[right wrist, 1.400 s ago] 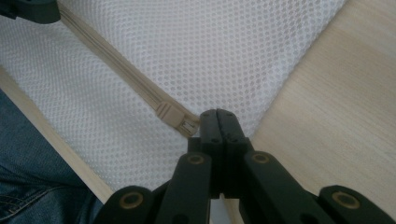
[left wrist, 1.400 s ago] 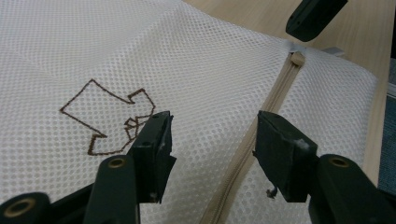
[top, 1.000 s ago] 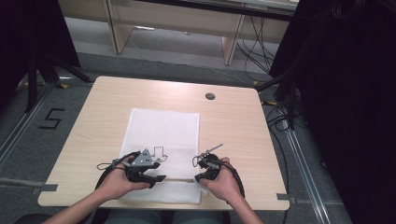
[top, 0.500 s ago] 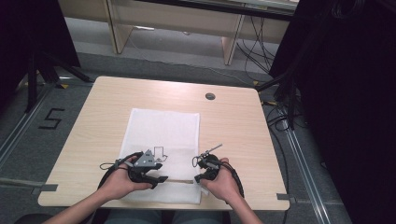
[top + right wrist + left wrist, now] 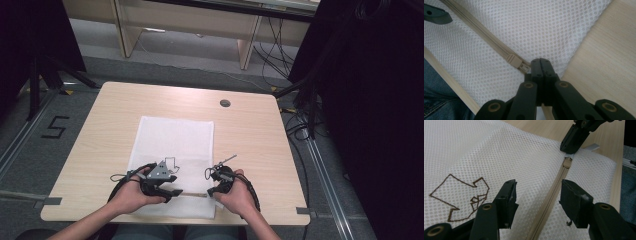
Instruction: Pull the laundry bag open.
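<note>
Right gripper view showed your right gripper (image 5: 541,65) pinched shut on the beige zipper pull (image 5: 515,61) of the white mesh bag (image 5: 544,27); your left gripper (image 5: 537,195) stood open over the zipper.

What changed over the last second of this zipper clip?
Little visibly changed. The left gripper shifted slightly and hangs open astride the zipper. The right gripper stayed shut at the zipper pull, the slider has not travelled, and the mesh bag lies flat as before.

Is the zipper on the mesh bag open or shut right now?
Shut along the visible stretch: the zipper teeth run closed up to the slider, which sits by the right gripper.
</note>
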Demonstrator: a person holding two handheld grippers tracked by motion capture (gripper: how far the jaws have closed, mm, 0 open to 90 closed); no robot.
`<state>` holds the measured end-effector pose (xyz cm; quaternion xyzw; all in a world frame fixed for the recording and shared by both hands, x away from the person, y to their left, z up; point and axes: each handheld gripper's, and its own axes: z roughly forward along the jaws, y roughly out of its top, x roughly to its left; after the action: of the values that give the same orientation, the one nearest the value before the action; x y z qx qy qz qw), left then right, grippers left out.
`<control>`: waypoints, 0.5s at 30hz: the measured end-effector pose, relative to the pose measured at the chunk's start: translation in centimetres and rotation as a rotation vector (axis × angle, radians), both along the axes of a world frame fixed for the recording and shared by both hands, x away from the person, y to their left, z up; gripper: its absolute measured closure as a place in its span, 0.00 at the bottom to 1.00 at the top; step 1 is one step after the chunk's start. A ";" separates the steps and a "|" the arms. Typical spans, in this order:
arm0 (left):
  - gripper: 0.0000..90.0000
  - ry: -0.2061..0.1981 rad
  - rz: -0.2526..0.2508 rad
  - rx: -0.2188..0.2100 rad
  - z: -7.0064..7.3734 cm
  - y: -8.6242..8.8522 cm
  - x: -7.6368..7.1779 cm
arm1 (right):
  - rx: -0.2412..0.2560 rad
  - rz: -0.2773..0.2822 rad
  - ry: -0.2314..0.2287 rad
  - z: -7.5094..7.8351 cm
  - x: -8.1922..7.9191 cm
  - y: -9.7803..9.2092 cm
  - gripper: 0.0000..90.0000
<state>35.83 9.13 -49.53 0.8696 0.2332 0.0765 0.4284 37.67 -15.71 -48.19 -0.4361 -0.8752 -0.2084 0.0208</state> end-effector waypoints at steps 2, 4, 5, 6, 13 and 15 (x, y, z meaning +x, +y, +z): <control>0.52 0.010 -0.003 -0.003 -0.1 -0.3 0.0 | -0.009 -0.001 -0.003 0.0 0.0 0.1 1.00; 0.52 0.005 -0.010 0.007 -0.1 -0.5 0.0 | -0.011 0.001 -0.009 0.0 0.0 0.1 1.00; 0.51 0.007 -0.011 0.000 -0.1 -0.6 0.0 | -0.011 -0.003 -0.005 0.0 0.0 0.1 1.00; 0.52 -0.011 -0.027 0.014 0.0 -0.6 0.1 | -0.011 -0.004 -0.006 0.0 0.0 0.1 1.00; 0.54 0.002 -0.050 0.000 0.2 -1.1 0.3 | -0.006 0.003 -0.004 -0.1 0.1 0.0 1.00; 0.55 0.016 -0.045 -0.011 0.3 -1.4 0.2 | -0.006 0.001 -0.004 0.0 0.1 0.1 1.00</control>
<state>36.03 7.70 -49.19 0.8728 0.2174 0.0587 0.4331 37.73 -15.66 -48.23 -0.4352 -0.8761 -0.2067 0.0181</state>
